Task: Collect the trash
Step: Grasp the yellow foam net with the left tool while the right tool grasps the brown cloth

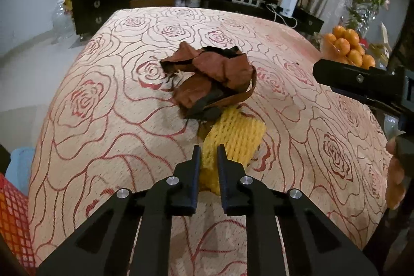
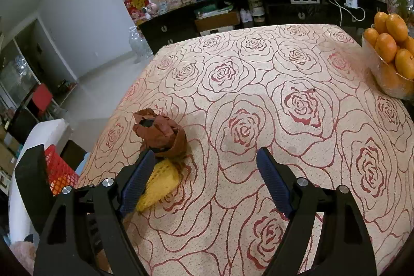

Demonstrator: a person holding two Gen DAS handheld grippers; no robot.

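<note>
Left gripper [image 1: 209,146] — angled down, clamped on yellow foam net [image 1: 234,131]; right gripper [image 2: 207,154] wide, empty; glass bowl [image 2: 388,84] upper right — oranges [image 2: 388,43].

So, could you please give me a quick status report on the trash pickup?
Left gripper shut on yellow foam net. Right gripper open, empty. Crumpled brown paper touching the net, still on the table.

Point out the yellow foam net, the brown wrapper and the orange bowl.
Foam net [image 1: 233,136]: left wrist view, mid mesh.
Brown wrapper [image 1: 214,69]: left wrist view, crumpled top.
Orange bowl [image 2: 388,84]: right wrist view, glass wall.
</note>
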